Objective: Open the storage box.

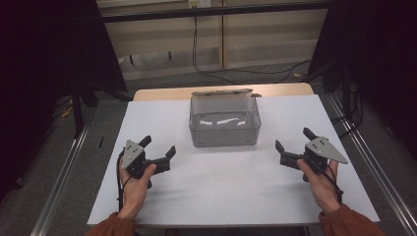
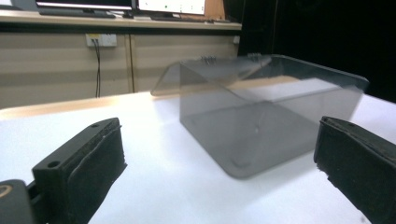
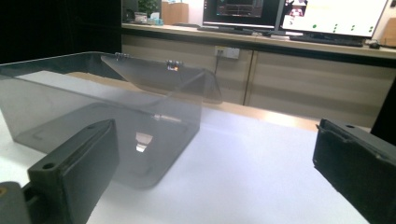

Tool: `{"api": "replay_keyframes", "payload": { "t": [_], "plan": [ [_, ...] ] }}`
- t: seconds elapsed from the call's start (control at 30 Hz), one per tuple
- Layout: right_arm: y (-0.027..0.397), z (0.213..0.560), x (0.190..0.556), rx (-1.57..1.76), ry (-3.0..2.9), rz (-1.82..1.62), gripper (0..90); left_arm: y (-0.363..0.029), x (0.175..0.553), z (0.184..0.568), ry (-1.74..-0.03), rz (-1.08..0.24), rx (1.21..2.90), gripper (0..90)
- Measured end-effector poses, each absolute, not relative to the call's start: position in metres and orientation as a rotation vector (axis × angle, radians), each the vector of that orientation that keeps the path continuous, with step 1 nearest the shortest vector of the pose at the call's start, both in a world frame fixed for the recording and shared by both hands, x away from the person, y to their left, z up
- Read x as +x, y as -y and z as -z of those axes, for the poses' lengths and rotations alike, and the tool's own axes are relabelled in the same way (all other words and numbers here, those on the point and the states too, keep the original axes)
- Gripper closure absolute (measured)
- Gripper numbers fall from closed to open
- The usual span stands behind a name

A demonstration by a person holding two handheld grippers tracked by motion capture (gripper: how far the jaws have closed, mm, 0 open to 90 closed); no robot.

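Note:
A clear smoky plastic box [image 1: 224, 122] stands in the middle of the white table top [image 1: 226, 187], its hinged lid [image 1: 223, 92] swung open at the back; it looks empty. My left gripper [image 1: 158, 147] rests on the table to the box's left, held by a hand, jaws wide apart with nothing between them. On the right side my right gripper [image 1: 294, 138] is also open and empty. In the left gripper view the box [image 2: 266, 116] lies ahead between the pads [image 2: 88, 168]. In the right gripper view the box [image 3: 102, 112] stands ahead to the left.
The white sheet covers a wooden table whose far edge [image 1: 162, 93] shows behind the box. Dark curtains and metal rails [image 1: 64, 167] flank the table. Cables [image 1: 211, 69] lie on the floor beyond. Monitors [image 3: 299, 14] stand on a far counter.

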State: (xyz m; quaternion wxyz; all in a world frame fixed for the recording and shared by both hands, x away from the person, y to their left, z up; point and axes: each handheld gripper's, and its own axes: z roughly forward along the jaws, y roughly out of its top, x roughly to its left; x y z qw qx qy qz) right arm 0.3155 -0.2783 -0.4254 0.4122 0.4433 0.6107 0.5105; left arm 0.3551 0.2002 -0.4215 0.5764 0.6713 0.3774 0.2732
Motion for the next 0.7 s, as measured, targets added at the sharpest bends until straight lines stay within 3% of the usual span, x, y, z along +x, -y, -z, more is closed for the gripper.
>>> {"api": "replay_keyframes", "payload": {
  "t": [0.43,0.7],
  "plan": [
    [0.297,0.435,0.263,1.138,-1.519,-1.239,0.0,-0.218,0.322,0.433,-0.949,-0.654,1.539,1.7],
    [0.295,0.44,0.266,1.186,-1.523,-1.258,0.0,-0.218,0.325,0.434,-0.979,-0.656,1.532,1.7]
  ]
}}
